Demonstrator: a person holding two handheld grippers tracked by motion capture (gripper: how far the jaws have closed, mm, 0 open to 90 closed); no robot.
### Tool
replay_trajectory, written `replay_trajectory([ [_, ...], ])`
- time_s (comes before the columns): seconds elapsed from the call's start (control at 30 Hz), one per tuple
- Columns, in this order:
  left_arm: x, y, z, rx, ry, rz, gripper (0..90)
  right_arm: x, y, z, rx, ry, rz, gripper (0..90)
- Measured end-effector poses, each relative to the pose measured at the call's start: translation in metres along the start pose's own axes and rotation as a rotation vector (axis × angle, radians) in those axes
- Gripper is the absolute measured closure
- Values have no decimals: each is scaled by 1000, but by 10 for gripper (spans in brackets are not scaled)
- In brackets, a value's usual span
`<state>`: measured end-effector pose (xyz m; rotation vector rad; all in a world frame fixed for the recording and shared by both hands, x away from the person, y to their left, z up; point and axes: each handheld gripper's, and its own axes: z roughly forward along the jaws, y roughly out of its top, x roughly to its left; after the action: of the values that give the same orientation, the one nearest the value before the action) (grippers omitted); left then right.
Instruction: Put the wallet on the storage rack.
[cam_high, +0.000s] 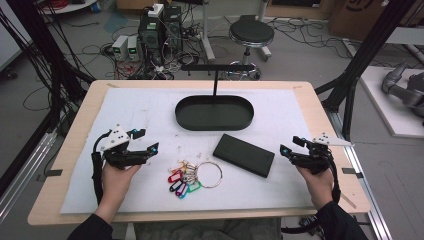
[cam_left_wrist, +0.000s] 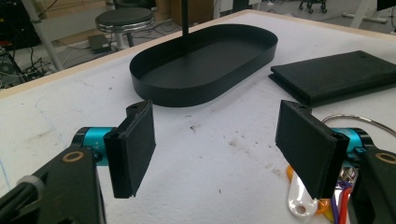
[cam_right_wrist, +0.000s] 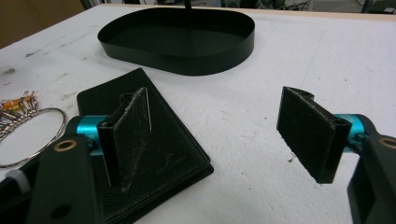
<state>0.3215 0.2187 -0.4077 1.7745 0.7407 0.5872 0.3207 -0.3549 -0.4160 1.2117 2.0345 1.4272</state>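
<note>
**Two open grippers poised over keys and a wallet, nothing picked up yet**

The left gripper (cam_high: 142, 141), held in a person's hand near the table's left edge, has its jaws spread wide and grips nothing. Just beside it, toward the table's near edge, lies a bunch of keys (cam_high: 186, 179) with coloured plastic tags on a large metal ring. The right gripper (cam_high: 290, 146), near the right edge, is also wide open and empty. Between it and the keys, a flat black wallet (cam_high: 244, 154) lies on the white mat (cam_high: 125, 107). Farther off, toward the far edge, stands an oval black tray (cam_high: 214, 113) with an upright T-shaped post, its floor bare. This looks like the approach before any grasp. The next move likely calls for lowering each gripper around its nearest item and closing.
</note>
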Motion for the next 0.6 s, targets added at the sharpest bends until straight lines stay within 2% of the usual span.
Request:
replay_trajectory([
  [0.13,1,-1,2,-3,-3,-3,284,-2,-1,2,7,15,8,232],
  [0.3,3,-2,3,2,-6,-7,284,-4,-2,2,10,35,-10,215],
  [0.6,3,-3,1,0,2,-7,283,3,-2,-4,-4,54,-37,216],
])
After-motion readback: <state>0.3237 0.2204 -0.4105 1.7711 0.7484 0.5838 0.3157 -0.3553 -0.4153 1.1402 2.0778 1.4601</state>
